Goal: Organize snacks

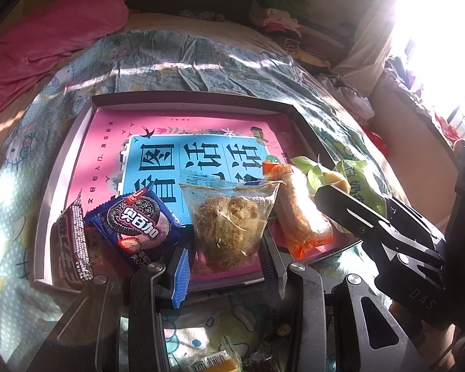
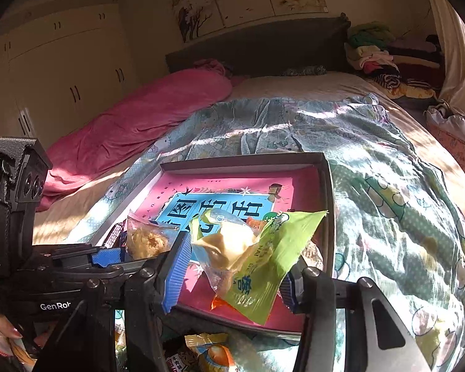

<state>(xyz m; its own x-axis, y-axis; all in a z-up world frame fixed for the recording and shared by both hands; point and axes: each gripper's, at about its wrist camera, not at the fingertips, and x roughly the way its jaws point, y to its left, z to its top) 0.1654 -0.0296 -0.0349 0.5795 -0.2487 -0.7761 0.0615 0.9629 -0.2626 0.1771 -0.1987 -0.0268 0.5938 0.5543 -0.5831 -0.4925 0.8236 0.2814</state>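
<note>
**Mia:** Blue ridged pads [image 1: 180,274] sit closest to us, low at 6 o'clock. They belong to the left hand-held gripper [image 1: 228,266]. What is it squeezing?

**Ben:** It is pinching the see-through plastic bag with a crumbly brown cake inside [image 1: 229,220]. The pads press on both sides of the bag, so the bag stands up over the near edge of the shallow cardboard box [image 1: 59,167].

**Mia:** Why is it there?

**Ben:** I think the snacks get lined up in a row along the near side of the box. The blue cookie packet with a black-and-white cookie picture [image 1: 136,223] lies at 9 o'clock from the bag. The long orange-ended wrapper with a pale roll in it [image 1: 303,210] lies at 3 o'clock from it.

**Mia:** And the other one?

**Ben:** The right hand-held gripper [image 2: 232,279] is clamped on the crinkly green plastic packet with a pale yellow treat inside [image 2: 263,263]. It holds it up over the box's near right part, at 3 o'clock from the row. I guess that is the next free spot.

**Mia:** What is under the snacks?

**Ben:** A pink and blue picture book with big letters [image 1: 183,142] lies flat in the box. The box sits on the cartoon-cat bed quilt [image 2: 387,186].

**Mia:** How are the hand-held grippers pointing?

**Ben:** Both reach forward from the near side, side by side, tipped down a bit toward the box. More snacks wait on the bed below them.
</note>
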